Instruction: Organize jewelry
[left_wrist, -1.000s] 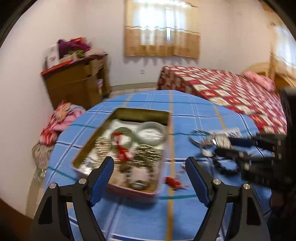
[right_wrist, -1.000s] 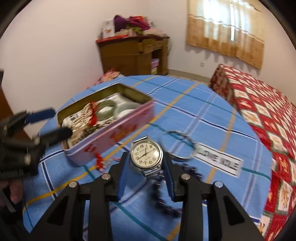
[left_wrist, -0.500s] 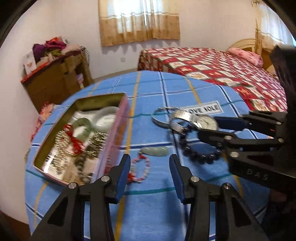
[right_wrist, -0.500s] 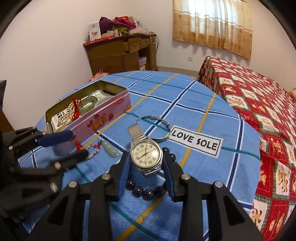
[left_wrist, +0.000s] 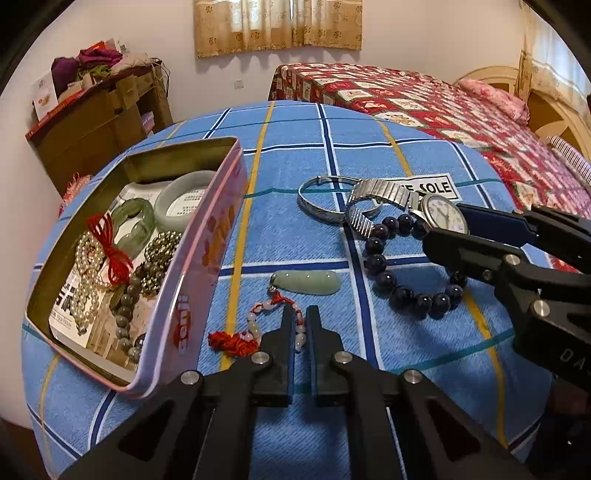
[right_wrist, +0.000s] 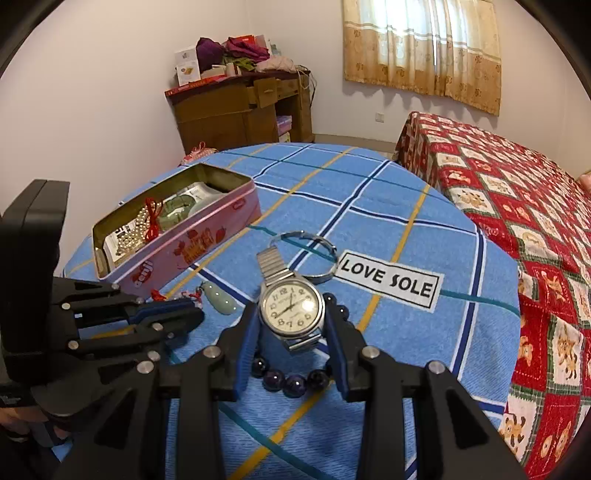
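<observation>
Steel round-faced watch, ribbed band

Both wrist views close, angled down over table; shared: tin, watch.

on the table we see a tin box at the left, and in it lie bangles, bead strings and a paper. right of the box, on the cloth, lies a pendant with its cord before it, and the left gripper is at that cord. further right lies a bead bracelet. behind it lies a metal bangle. the right gripper holds a watch above the bracelet. behind the table stand a bed at the right and a cabinet at the left.
</observation>
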